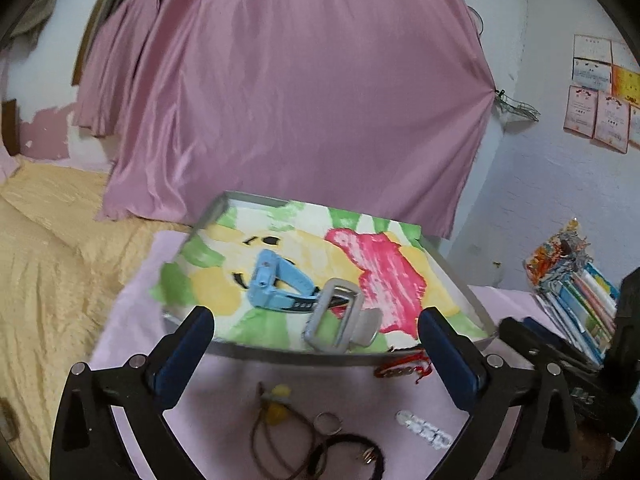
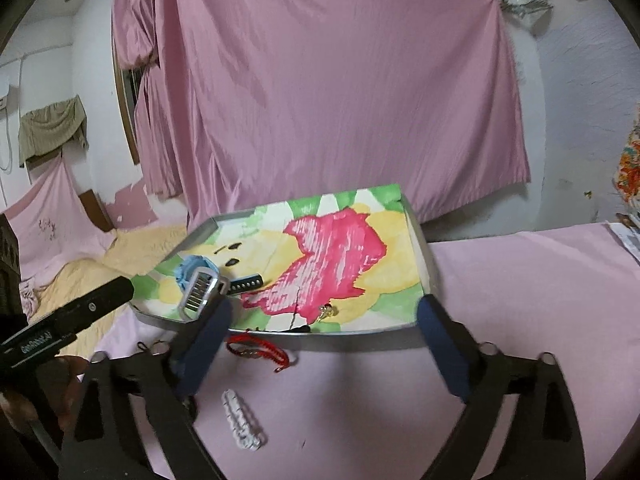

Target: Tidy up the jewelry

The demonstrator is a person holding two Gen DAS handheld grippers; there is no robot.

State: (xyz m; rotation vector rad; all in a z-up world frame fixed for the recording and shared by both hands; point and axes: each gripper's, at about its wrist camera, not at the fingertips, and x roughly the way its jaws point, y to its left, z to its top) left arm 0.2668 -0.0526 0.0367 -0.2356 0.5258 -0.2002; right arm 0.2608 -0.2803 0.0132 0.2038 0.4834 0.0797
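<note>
Blue watch (image 1: 276,286) and grey watch (image 1: 336,316): in the tray (image 1: 460,280), on its painted liner, bands overlapping. Gold earring (image 2: 327,312): near edge of tray, right of them. Red bracelet (image 1: 404,368), white bracelet (image 1: 424,428), ring (image 1: 328,422), dark hair ties (image 1: 352,456): on pink cloth, near side of tray. Left gripper (image 1: 316,354) and right gripper (image 2: 324,348): both spread wide, empty, just short of the tray. Next pick is likely the red bracelet: come down low and pinch across its cord.
</note>
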